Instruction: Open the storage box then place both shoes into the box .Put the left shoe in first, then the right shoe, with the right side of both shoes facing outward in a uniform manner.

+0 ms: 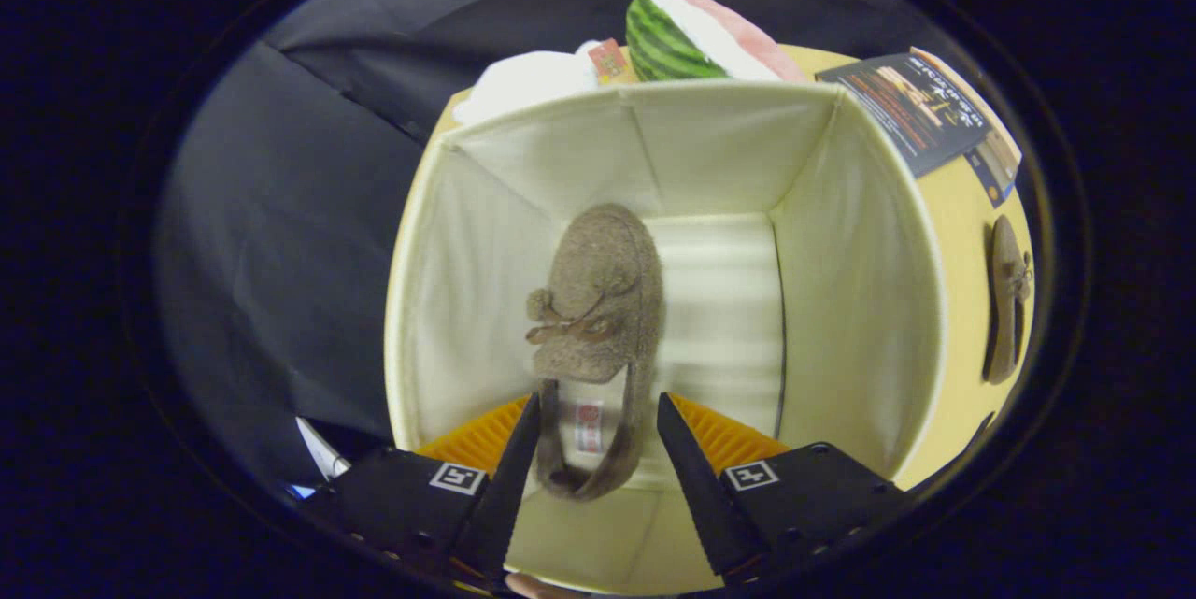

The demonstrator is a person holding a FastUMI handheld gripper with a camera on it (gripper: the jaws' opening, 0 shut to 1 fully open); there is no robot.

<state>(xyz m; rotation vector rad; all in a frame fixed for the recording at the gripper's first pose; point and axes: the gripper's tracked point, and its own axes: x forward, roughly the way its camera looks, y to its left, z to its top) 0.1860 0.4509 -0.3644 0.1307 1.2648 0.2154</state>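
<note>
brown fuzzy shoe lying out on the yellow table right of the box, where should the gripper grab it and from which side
Grip the brown fuzzy shoe across its heel-end collar, coming down from above. It seems to lie flat on the yellow table, beside the cream fabric storage box, opening upward, so the rim probably offers a thin edge. The gripper is open around the other shoe in the box.
</note>
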